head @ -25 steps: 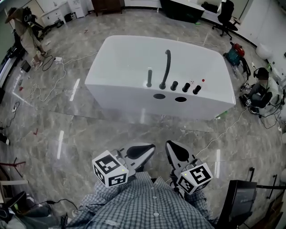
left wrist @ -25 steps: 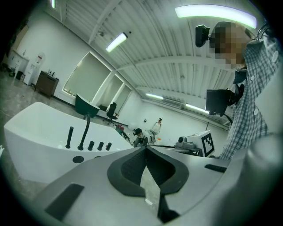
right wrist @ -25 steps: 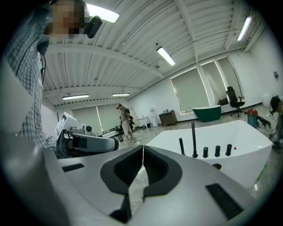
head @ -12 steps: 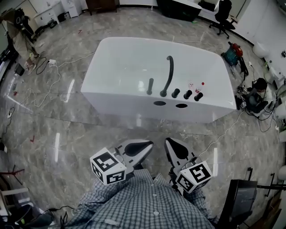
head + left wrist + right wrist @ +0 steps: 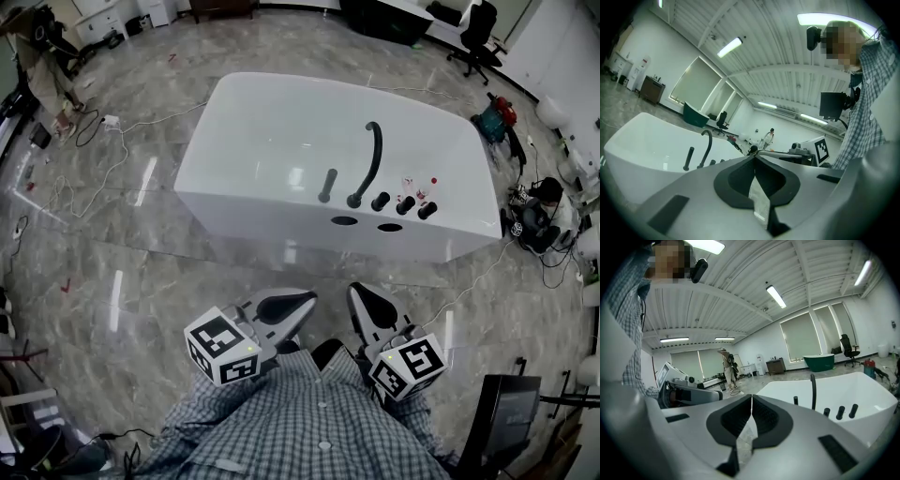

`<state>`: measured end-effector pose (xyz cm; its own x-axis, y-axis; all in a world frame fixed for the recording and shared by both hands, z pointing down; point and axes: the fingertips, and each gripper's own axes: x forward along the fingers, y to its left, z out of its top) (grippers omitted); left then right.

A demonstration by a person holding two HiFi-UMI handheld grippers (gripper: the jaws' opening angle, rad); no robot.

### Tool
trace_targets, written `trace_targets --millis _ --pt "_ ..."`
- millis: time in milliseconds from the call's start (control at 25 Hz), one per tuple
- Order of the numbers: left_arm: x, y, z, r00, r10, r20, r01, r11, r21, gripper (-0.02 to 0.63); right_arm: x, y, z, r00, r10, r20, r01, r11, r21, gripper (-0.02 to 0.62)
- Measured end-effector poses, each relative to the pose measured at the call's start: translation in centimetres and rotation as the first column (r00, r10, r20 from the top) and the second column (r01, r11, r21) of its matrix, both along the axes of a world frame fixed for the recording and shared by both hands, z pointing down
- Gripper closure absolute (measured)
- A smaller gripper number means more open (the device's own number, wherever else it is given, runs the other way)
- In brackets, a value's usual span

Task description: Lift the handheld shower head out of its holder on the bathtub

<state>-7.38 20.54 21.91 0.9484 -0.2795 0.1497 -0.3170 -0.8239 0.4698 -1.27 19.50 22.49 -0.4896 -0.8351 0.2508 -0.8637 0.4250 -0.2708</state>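
A slim black shower head [image 5: 328, 185] stands upright in its holder [image 5: 323, 199] on the near rim of a white bathtub [image 5: 272, 122], well ahead of both claws, with neither touching it. Just to its right, seen from the claws, a tall curved black spout [image 5: 368, 159] rises, followed by a row of three black knobs [image 5: 405, 205]. Two dark oval openings [image 5: 344, 221] lie on the tub's side nearest the claws, just in front of these fittings.

The left claw [image 5: 298, 302] is held low in front of the person's checked shirt [image 5: 319, 422] and aimed towards the tub. Its jaws are pressed together with nothing between them. The right claw [image 5: 361, 305] is just beside it, also pressed together and empty, aimed the same way. Each carries a cube with square black-and-white markers.

Grey marbled floor [image 5: 187, 272] lies between the claws and the tub. Loose cables [image 5: 103, 159] trail across it ahead and to the left. A black office chair [image 5: 476, 23] stands far beyond the tub to the right, and another person [image 5: 42, 56] stands far ahead on the left.
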Motion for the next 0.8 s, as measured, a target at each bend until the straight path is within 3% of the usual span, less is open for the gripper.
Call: trace_targets --millis 480,800 --pt "-0.3 -2.6 0.7 1.0 -0.015 -0.001 0.015 1.0 -0.02 0.597 0.2 -2.6 0.9 1.0 -0.005 -0.002 0.005 1.0 -0.019 0.577" --pt "1.6 -7.9 1.1 0.999 -0.038 0.011 0.038 0.999 -0.025 0.597 2.2 -7.6 1.8 1.0 -0.017 0.007 0.017 0.999 -0.035 0.577"
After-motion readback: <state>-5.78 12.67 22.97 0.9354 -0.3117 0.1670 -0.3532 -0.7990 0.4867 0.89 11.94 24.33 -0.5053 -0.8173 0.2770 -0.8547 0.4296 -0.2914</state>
